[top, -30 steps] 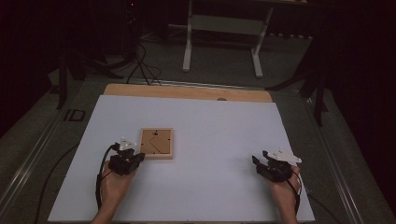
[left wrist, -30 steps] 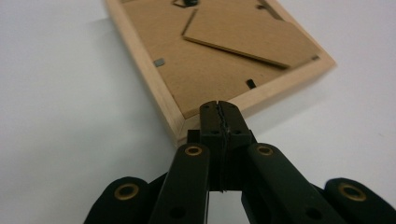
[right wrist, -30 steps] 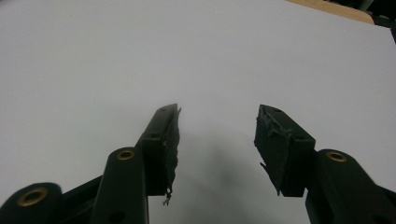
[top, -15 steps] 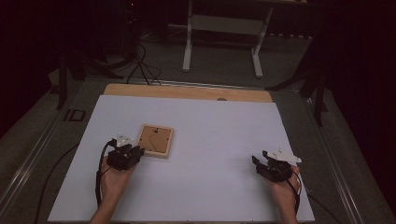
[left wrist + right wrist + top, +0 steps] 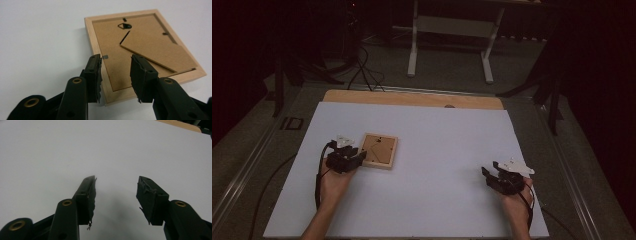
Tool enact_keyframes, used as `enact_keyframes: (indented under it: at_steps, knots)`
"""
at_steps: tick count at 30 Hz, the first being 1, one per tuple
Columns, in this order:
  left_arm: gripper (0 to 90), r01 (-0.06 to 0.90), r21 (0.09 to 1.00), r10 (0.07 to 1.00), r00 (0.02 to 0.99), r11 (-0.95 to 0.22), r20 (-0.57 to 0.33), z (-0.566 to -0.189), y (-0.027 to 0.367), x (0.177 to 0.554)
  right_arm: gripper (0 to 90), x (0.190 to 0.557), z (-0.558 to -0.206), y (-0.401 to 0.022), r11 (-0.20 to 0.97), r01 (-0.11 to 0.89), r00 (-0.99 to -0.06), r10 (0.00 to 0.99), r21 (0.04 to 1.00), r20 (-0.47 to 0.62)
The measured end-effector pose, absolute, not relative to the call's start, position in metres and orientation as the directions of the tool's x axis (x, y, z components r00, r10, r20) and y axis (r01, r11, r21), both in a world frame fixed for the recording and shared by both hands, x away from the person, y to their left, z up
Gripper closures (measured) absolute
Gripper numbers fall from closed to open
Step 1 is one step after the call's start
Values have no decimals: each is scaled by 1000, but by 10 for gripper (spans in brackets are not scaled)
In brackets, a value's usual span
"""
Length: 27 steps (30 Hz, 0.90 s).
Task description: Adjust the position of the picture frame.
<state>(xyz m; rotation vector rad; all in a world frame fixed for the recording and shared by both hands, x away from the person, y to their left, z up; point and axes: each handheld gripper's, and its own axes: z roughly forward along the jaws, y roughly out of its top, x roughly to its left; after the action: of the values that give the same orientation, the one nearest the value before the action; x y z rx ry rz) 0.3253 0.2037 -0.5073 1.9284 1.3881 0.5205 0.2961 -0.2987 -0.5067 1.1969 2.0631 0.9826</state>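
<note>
Lying flat on bare white table: wooden frame, face-down.

Frame: you see pale, matt wood, smooth.
Backing board: brown matt fibreboard.
Hanger: dark metal.
Left gripper: black matt plastic, rough pads.
Table sheet: white, matt, smooth.

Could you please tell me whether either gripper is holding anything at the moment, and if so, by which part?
Nothing is held. The left gripper has just been opening, its fingers clear above the near edge of the wooden picture frame, which lies face down. The right gripper is open over bare table.
</note>
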Motion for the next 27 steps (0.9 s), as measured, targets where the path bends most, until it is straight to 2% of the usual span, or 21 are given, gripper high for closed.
enact_keyframes:
  at_steps: [5,10,19,23,27]
  knots:
    - [666,672,717,942,329,-186,-64,-511,205,328,488,296,-506,-299,332,484,-448,889,810,-97]
    - [799,669,720,938,338,-181,-78,-512,213,329,487,296,-507,-298,337,483,-452,886,808,-100]
    - [811,657,723,930,364,-215,-55,-512,210,328,487,297,-508,-296,344,483,-457,883,805,-103]
    - [814,645,720,914,405,-257,-37,-511,202,325,487,297,-508,-296,344,483,-458,883,805,-102]
    - [815,608,724,867,498,-326,-27,-511,185,321,487,297,-508,-296,345,483,-458,883,805,-103]
